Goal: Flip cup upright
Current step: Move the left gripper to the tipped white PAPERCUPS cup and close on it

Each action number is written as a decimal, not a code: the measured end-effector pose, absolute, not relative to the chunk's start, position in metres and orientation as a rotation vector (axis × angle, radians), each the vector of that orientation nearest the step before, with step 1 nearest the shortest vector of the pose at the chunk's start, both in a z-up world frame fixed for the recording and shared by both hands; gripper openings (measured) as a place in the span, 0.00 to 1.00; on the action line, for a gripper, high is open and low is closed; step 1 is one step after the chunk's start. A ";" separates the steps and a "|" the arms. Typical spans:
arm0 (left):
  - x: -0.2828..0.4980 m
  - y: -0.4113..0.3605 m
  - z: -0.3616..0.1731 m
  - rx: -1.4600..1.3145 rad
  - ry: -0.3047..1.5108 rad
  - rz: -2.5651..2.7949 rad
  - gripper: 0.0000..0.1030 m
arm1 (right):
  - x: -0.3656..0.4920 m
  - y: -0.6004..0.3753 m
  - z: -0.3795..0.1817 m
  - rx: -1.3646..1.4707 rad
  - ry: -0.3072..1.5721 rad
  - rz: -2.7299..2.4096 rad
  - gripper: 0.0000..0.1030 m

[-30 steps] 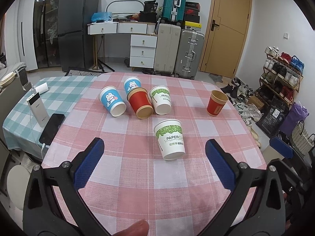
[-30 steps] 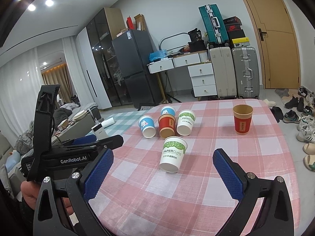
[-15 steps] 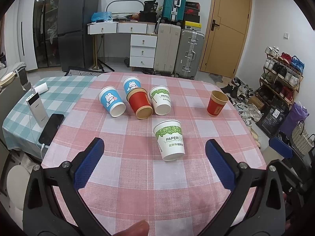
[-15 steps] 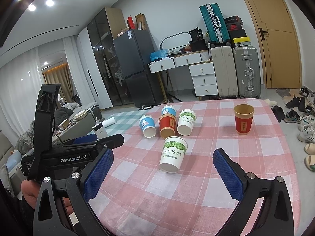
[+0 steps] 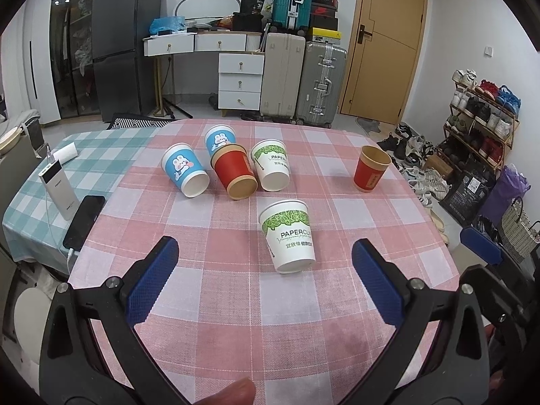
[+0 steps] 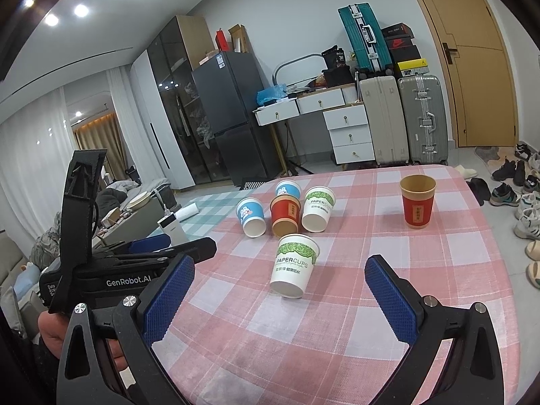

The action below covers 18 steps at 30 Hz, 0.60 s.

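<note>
On the pink checked tablecloth [image 5: 209, 303], a white-and-green paper cup [image 5: 288, 236] [image 6: 294, 263] lies on its side just beyond both grippers, narrow end toward me. Behind it several more cups lie tipped in a cluster: blue bunny cup [image 5: 184, 170], red cup [image 5: 234, 175], white-green cup [image 5: 271, 165]; a second blue cup [image 5: 219, 138] stands behind them. One red cup [image 5: 371, 168] [image 6: 417, 206] stands upright at the right. My left gripper [image 5: 264, 248] is open and empty. The right gripper [image 6: 280, 263] is open and empty too.
A power bank [image 5: 55, 185] and a black phone [image 5: 84, 222] on a cable lie on the teal checked cloth at the left. The left gripper's black body [image 6: 128, 270] fills the right wrist view's left side. Suitcases, drawers and a shoe rack stand beyond the table.
</note>
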State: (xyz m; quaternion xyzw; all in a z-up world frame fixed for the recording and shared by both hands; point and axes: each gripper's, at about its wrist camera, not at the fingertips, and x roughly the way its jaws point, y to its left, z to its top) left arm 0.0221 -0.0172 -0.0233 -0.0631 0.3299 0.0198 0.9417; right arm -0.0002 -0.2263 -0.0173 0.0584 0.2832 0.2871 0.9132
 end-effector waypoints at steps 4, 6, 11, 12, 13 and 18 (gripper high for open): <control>0.027 -0.018 -0.027 -0.126 0.682 0.035 1.00 | 0.004 -0.230 -0.020 0.121 0.587 0.583 1.00; 0.031 -0.016 -0.029 -0.142 0.693 0.026 1.00 | 0.006 -0.233 -0.022 0.127 0.589 0.580 1.00; 0.054 -0.010 -0.044 -0.190 0.739 -0.006 1.00 | 0.019 -0.241 -0.031 0.140 0.599 0.561 1.00; 0.059 -0.009 -0.047 -0.198 0.748 -0.017 1.00 | 0.022 -0.242 -0.034 0.143 0.603 0.556 1.00; 0.066 -0.008 -0.051 -0.202 0.759 -0.025 1.00 | 0.026 -0.244 -0.038 0.150 0.608 0.554 1.00; 0.100 -0.011 -0.071 -0.191 0.806 -0.048 1.00 | 0.043 -0.251 -0.055 0.166 0.637 0.534 1.00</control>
